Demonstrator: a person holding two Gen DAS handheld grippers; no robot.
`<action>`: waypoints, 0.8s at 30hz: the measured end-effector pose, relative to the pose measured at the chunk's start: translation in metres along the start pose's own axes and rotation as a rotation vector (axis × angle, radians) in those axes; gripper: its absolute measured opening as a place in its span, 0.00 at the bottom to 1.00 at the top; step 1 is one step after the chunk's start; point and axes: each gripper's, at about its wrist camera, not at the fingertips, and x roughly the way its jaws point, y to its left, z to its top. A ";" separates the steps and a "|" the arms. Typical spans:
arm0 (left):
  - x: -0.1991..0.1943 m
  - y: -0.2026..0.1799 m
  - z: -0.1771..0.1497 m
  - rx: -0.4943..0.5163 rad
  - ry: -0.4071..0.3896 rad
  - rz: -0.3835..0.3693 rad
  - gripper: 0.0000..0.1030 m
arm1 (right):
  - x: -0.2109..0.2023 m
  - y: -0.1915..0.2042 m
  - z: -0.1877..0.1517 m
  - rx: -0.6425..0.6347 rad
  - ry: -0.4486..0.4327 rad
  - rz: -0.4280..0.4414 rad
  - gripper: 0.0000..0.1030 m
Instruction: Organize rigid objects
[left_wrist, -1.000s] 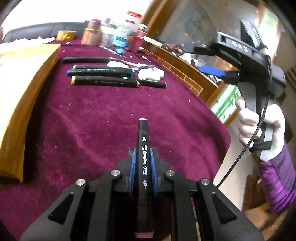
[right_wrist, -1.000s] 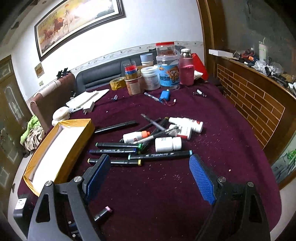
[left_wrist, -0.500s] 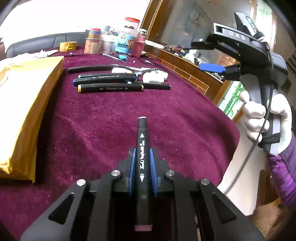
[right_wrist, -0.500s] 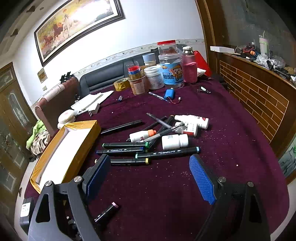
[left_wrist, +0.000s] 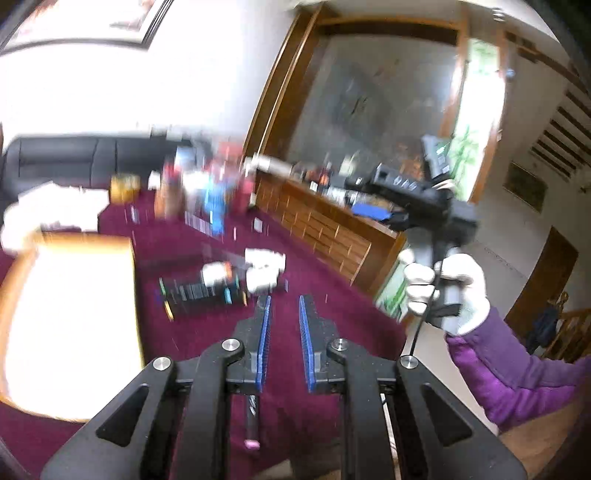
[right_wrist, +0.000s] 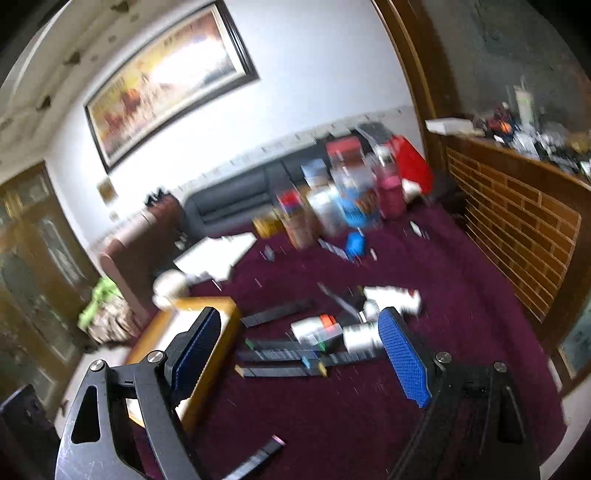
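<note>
My left gripper hangs above the maroon tablecloth. Its blue pads stand a narrow gap apart with only cloth showing between them. Below and behind the pads, a black marker with a pink end lies on the cloth, and it also shows in the right wrist view as the marker. My right gripper stands wide open and empty above a row of black markers and white bottles. A white-gloved hand holds the right gripper. Both views are blurred.
A yellow-rimmed box with a white inside sits left of the markers. Several jars and bottles crowd the far side of the table, with a small blue item before them. A brick-patterned wooden counter runs along the right.
Both grippers have risen and tilted, so more of the room shows. The pink-ended marker that sat between my left pads is now out of them, lying on the cloth below.
</note>
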 end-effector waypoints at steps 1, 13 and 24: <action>-0.017 -0.006 0.016 0.023 -0.030 0.002 0.12 | -0.007 0.009 0.023 -0.007 -0.013 0.011 0.82; -0.146 0.018 0.174 0.167 -0.122 0.305 0.12 | 0.185 0.048 0.028 -0.002 0.539 0.036 0.83; -0.097 0.143 0.114 -0.059 -0.032 0.373 0.12 | 0.309 0.034 -0.046 0.188 0.664 -0.015 0.70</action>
